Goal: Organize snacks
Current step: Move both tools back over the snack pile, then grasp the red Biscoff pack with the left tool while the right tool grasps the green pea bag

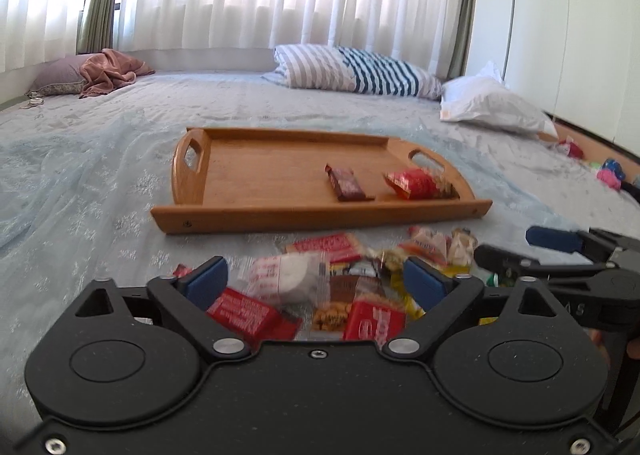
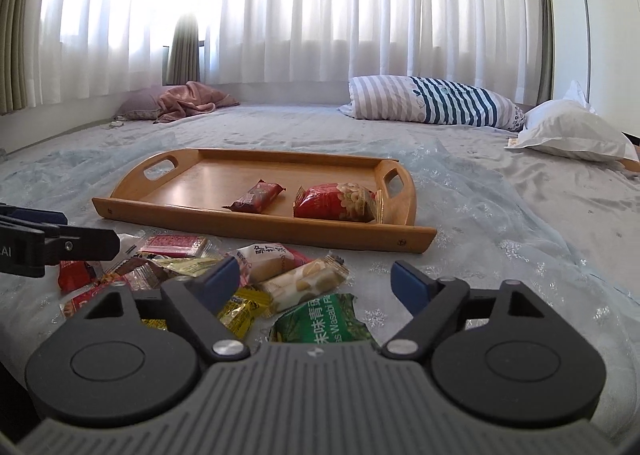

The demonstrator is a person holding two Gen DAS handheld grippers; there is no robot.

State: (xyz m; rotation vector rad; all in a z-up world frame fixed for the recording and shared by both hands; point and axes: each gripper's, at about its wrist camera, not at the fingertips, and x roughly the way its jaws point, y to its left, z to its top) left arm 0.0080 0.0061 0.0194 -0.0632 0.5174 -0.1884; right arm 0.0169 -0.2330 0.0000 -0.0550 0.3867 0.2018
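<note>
Curtained bedroom, bed [image 1: 280, 107] with wooden tray [image 1: 256, 175] mid-frame holding two snacks, snack pile [image 2: 280, 279] below, left gripper [image 1: 316, 283] and right gripper [image 2: 316, 283] jaws apart, empty.

Bright daylight through sheer white curtains [image 2: 320, 15] at 12 o'clock, blown-out glare at 10 o'clock in right wrist view, soft faint shadows on bedspread [image 1: 100, 183], strong fisheye bending and dark corners, snack pile [image 1: 320, 283] blurred at 6 o'clock.
</note>
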